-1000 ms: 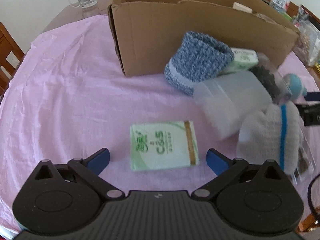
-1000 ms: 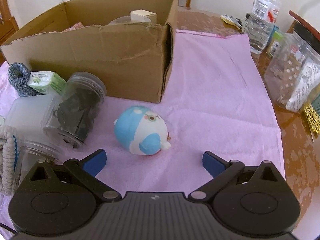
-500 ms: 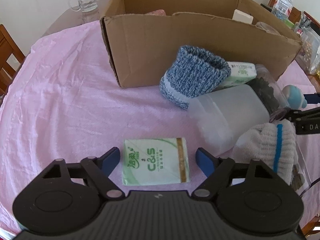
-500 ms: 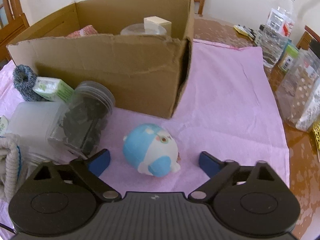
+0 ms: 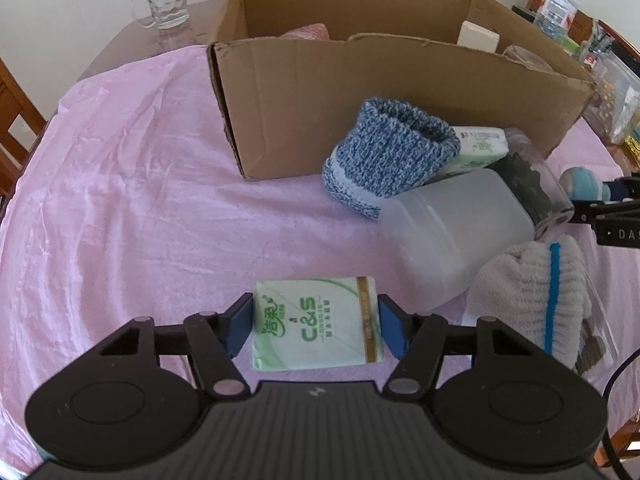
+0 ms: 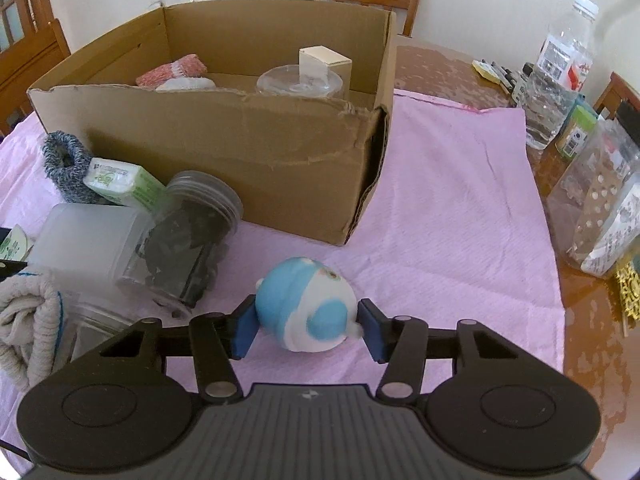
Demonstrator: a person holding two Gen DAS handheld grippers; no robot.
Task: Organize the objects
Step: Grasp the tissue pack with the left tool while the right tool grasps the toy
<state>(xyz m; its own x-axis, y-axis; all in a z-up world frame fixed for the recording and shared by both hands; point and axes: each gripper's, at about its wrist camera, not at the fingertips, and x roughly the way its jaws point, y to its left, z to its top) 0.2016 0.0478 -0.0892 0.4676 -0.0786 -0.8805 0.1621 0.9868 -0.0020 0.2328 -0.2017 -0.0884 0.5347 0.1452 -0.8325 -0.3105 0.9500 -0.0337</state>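
L hand-held gripper (image 5: 316, 326) clamps the green tissue pack (image 5: 316, 326) w/ both blue pads on its sides, pack lying on pink cloth (image 5: 132, 216) over the bench. R hand-held gripper (image 6: 306, 326) squeezes the blue-white plush toy (image 6: 306, 306), also on the cloth, near the cardboard box (image 6: 248, 160). Jar (image 6: 184, 252) & knit sock (image 5: 384, 156) lie just beside the box.

The near end of the tissue pack (image 5: 316, 322) is covered by the left gripper's body. The blue plush toy (image 5: 582, 184) in the left view is half hidden behind the dark-filled jar (image 5: 528, 184). The second tissue pack (image 6: 124, 184) is partly behind the knitted blue sock (image 6: 64, 164). The rolled white sock (image 6: 28, 316) is cut by the right view's left edge. Bottle (image 6: 560, 68) label print is too small to read.
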